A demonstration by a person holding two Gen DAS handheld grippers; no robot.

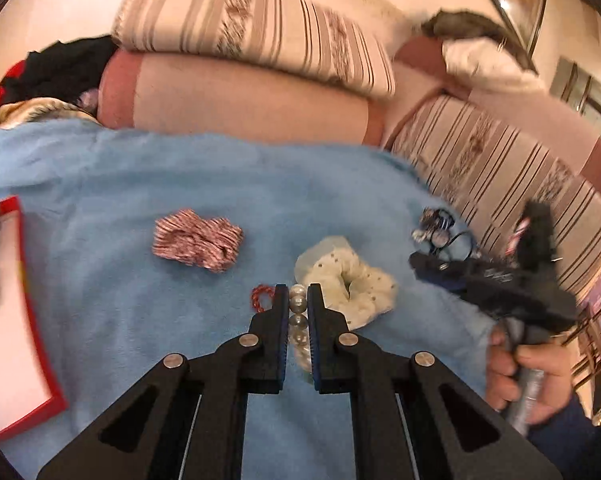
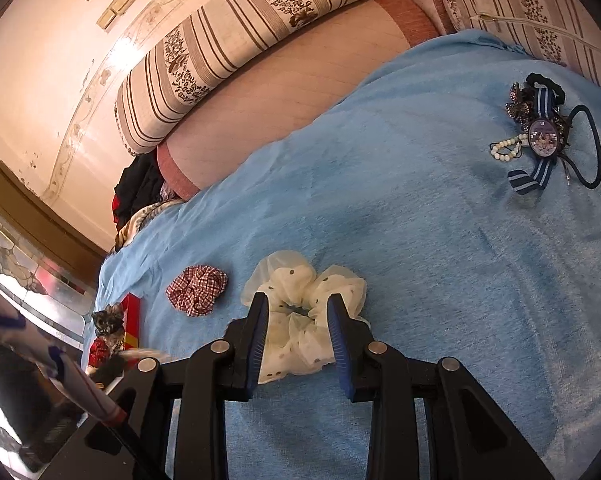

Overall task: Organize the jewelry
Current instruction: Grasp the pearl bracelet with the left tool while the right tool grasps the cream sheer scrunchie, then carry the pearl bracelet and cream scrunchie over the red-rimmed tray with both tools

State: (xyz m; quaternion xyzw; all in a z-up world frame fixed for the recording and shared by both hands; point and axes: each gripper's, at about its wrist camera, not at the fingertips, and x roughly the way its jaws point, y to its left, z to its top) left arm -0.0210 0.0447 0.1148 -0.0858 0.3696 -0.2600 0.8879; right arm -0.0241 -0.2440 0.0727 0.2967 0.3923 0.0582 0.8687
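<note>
Pearl bracelet (image 1: pixel 298 312): clamped in left gripper (image 1: pixel 298 294) jaws. Right gripper (image 2: pixel 296 304): jaws apart over cream scrunchie (image 2: pixel 300 320). Red tray (image 1: pixel 24 280): few pieces stowed; most judged unsorted.

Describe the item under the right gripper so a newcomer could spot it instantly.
On the blue blanket covering the sofa, look just ahead of the right gripper, whose open fingers straddle it. It's the cream scrunchie: sheer, puffy, dotted, unlike the smaller red-checked scrunchie to its left.
</note>
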